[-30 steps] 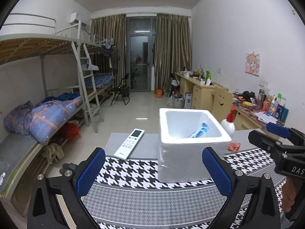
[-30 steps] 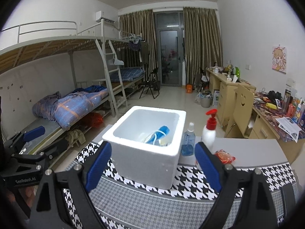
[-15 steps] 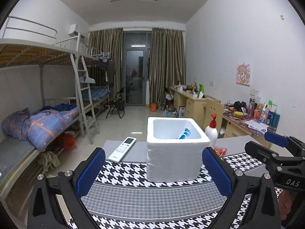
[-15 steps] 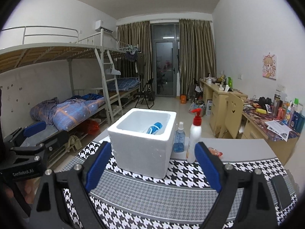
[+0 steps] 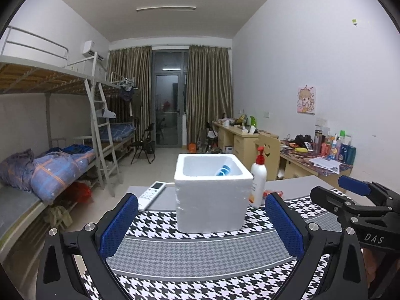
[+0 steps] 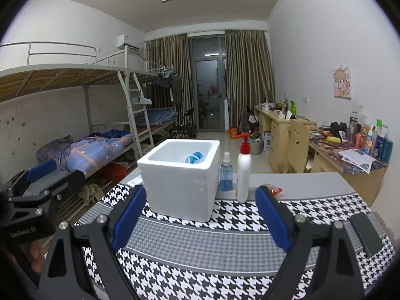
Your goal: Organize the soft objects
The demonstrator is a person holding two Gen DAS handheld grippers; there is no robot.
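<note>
The white foam box [image 5: 211,195] stood on the houndstooth mat [image 5: 200,255] toward the tabletop's far edge, well ahead of the left tool [image 5: 201,227] and the right tool [image 6: 200,215], both spread wide and empty. A blue soft item [image 6: 193,157] lay inside the box. Only the left view showed the remote [image 5: 152,192]; only the right showed the blue spray bottle [image 6: 225,173] and the phone [image 6: 365,233].
</note>
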